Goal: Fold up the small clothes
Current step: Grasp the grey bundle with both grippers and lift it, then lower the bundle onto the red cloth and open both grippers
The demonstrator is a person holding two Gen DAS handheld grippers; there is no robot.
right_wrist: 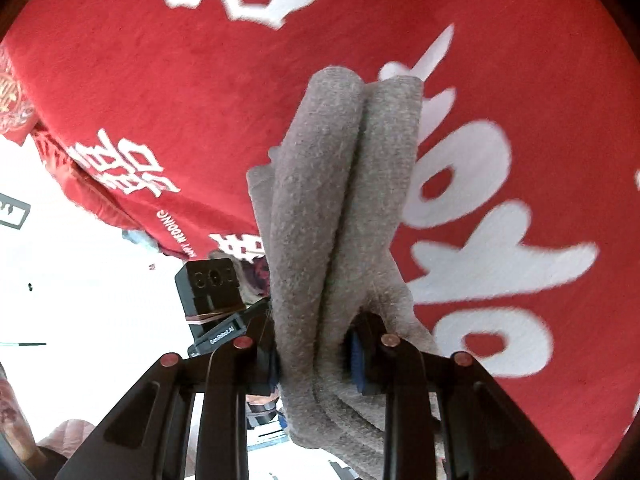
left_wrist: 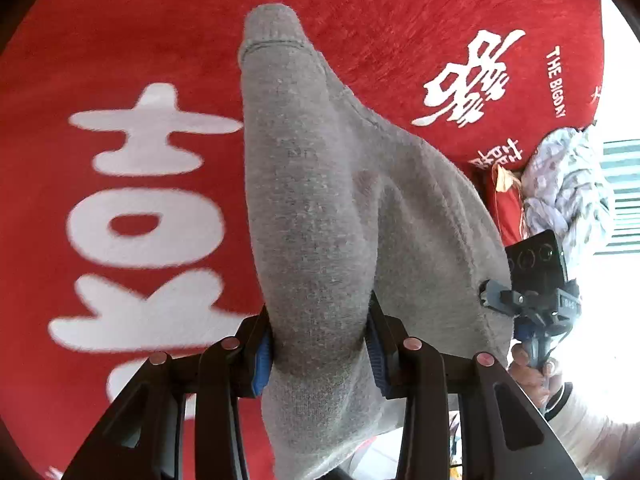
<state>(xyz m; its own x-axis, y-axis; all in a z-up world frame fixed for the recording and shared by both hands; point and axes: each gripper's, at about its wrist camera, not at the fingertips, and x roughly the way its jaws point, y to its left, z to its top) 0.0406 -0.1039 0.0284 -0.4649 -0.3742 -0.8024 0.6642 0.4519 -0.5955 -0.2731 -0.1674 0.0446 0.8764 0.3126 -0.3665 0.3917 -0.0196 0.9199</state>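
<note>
A grey knit garment hangs lifted above a red cloth with white characters. My left gripper is shut on one bunched end of it, blue pads pressed into the fabric. The far end with a ribbed cuff droops toward the red cloth. In the right wrist view my right gripper is shut on another bunched part of the grey garment, which falls in two thick folds. The right gripper's body shows at the garment's right edge, with a hand under it.
The red cloth covers the whole work surface and drops off at an edge. A crumpled pale patterned cloth lies beyond that edge on the right. The left gripper's body shows beside the garment. Bright white floor lies beyond.
</note>
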